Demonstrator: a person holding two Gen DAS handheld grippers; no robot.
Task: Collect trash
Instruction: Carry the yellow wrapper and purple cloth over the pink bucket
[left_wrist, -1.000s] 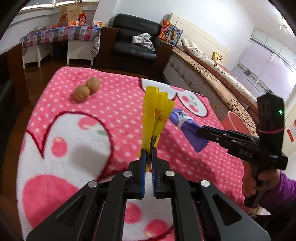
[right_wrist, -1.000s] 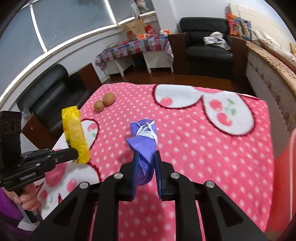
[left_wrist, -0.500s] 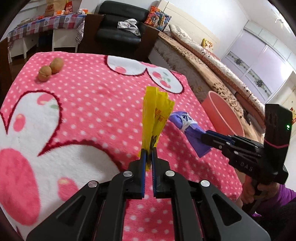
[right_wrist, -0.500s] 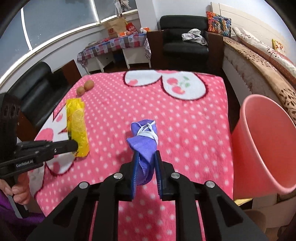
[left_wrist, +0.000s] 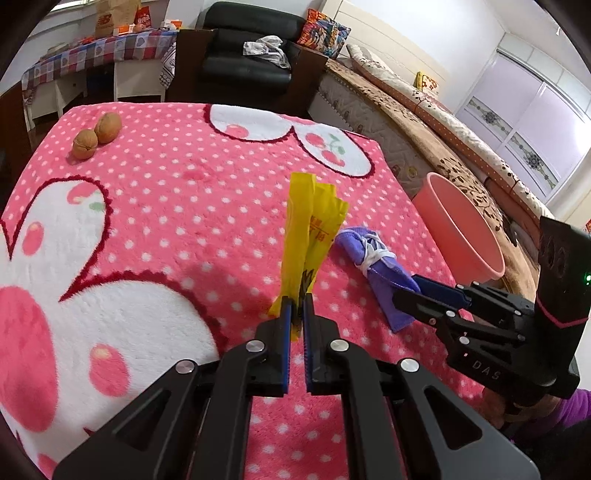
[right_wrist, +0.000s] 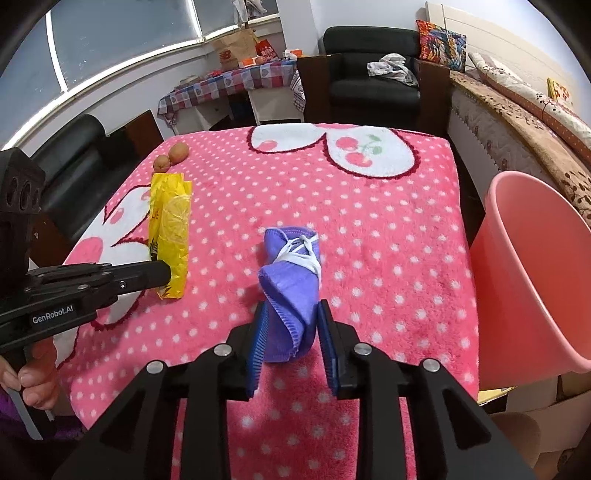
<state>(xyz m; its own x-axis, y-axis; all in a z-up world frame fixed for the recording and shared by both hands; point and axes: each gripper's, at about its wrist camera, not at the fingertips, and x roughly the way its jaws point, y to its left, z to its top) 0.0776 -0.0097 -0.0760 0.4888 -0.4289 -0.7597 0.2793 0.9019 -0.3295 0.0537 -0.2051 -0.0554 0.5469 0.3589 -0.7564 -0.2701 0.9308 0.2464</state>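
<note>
Our left gripper (left_wrist: 296, 308) has its jaws nearly closed on a yellow snack wrapper (left_wrist: 310, 236), lifted for binning. Our right gripper (right_wrist: 291, 325): jaws just opening, loosely flanking a tied purple cloth (right_wrist: 293, 280). Right of those jaws, a pink bin (right_wrist: 532, 273), contents unseen.

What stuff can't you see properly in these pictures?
- Pink bin: its bottom is hidden by its own wall in the right view, and by the table edge in the left.
- Yellow wrapper: printing too small to read.
- Purple cloth: whether the right tongs touch it is unclear.
</note>
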